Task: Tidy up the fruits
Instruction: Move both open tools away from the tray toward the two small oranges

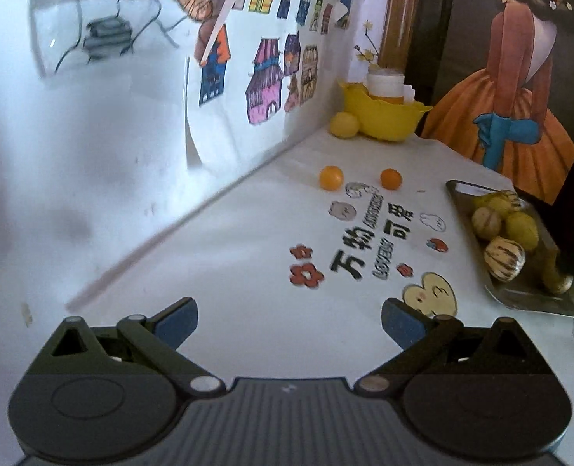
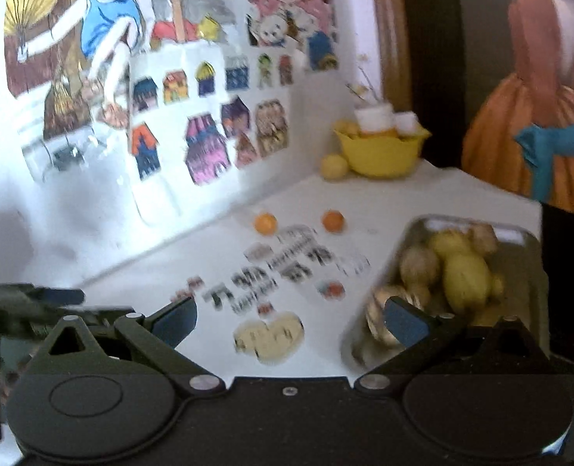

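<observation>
Both my claws, left claw [image 1: 289,324] and right claw [image 2: 290,324], apart, empty. Two oranges [image 1: 331,178] loose mid-frame on bench [image 1: 248,272]; tray [image 1: 535,299] at right already loaded. Step: approach; next, I reach and grasp.

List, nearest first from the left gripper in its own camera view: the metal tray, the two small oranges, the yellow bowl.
1. Metal tray, close on the right, holding fruit.
2. Two small oranges, mid-table ahead; too close to rank.
3. Yellow bowl, far corner by the wall.

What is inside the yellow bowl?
A white-capped bottle stands in the yellow bowl, with another white thing beside it. The bowl's wall hides whatever lies lower down.
</observation>
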